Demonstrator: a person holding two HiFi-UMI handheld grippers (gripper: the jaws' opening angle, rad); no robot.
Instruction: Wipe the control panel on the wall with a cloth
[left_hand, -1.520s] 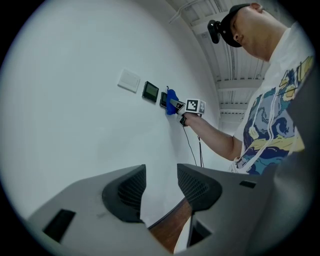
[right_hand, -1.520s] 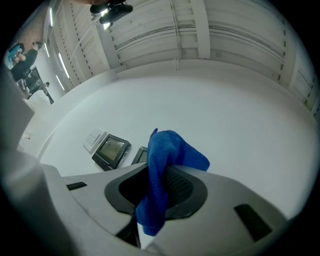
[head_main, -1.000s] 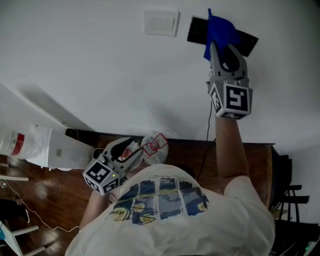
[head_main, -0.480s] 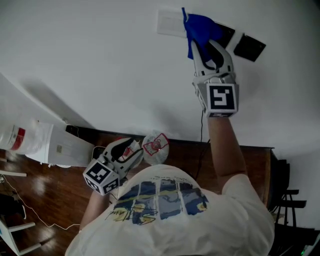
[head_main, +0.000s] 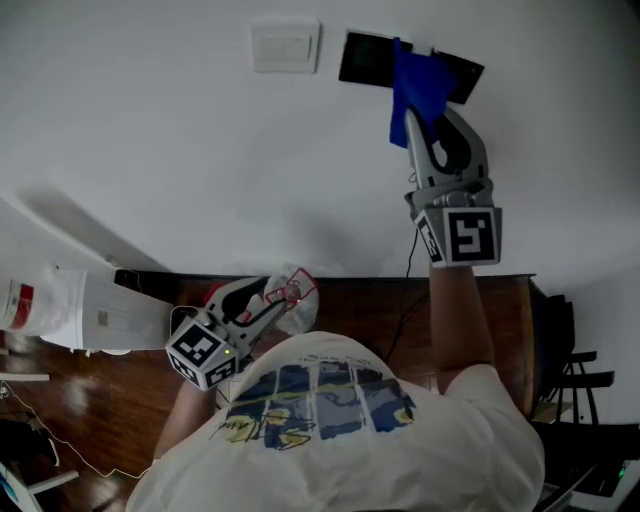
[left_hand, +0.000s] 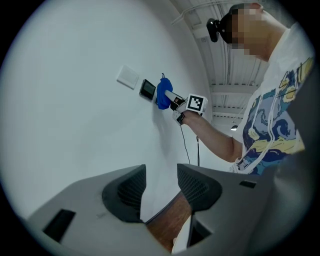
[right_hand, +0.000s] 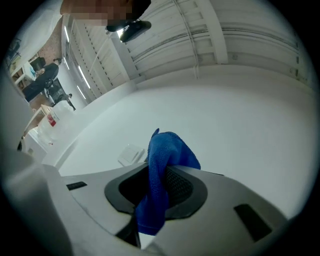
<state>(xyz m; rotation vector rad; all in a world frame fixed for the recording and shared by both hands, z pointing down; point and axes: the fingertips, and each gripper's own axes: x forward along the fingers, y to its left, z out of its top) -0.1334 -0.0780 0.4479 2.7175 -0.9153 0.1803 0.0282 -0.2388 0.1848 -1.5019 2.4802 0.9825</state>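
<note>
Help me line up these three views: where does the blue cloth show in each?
Head view: blue cloth upper right, over the dark control panel.
Left gripper view: cloth small, upper middle, on the wall.
Right gripper view: cloth at centre, between the right gripper jaws.
Shared landmark: white wall plate left of the cloth.
</note>
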